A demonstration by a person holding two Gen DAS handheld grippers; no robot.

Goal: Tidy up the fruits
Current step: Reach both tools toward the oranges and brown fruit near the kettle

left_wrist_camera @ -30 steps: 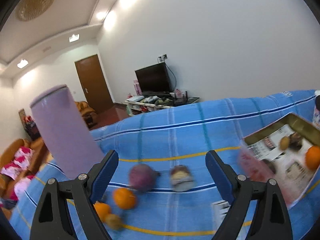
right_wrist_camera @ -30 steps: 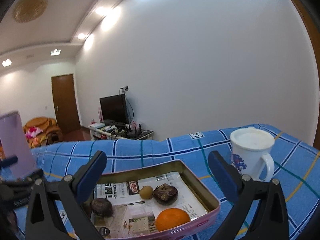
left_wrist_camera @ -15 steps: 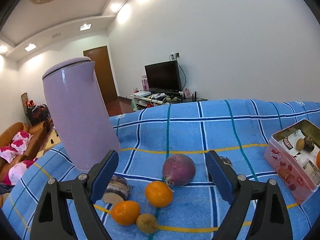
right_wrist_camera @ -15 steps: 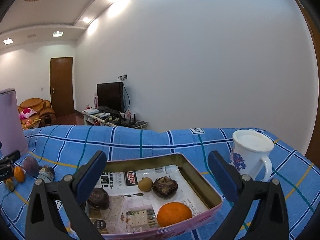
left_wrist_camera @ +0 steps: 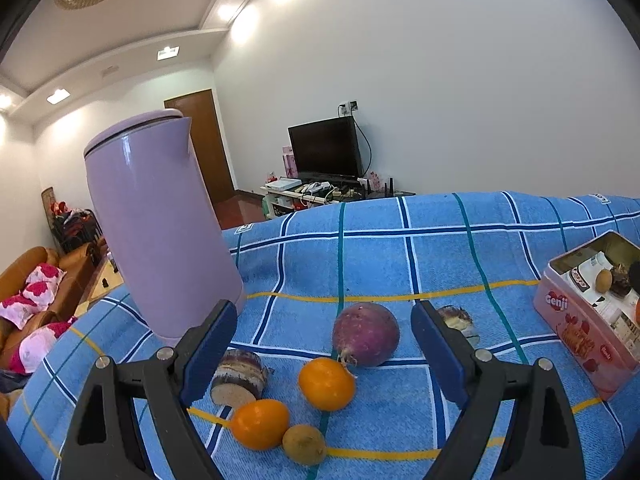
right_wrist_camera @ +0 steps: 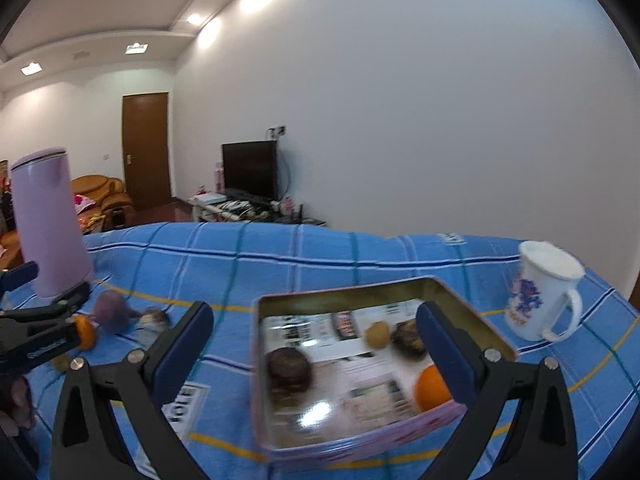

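hovering left claw (left_wrist_camera: 322, 344) spread over oranges (left_wrist_camera: 326, 384), right claw (right_wrist_camera: 316, 340) spread above tin (right_wrist_camera: 360, 432)

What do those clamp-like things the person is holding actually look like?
Each is a black plastic two-finger clamp. The left gripper and right gripper look alike: two angular black arms with triangular cut-outs and small silver bolts, tipped with dark blue pads. Seen from the right wrist view, the left one carries small white lettering, too blurred to read. No cables or sleeves show.

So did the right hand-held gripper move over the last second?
Yes. The right hand-held gripper swung to its left: the tin and the white mug sit further right in its view, and the loose fruit has come into sight.
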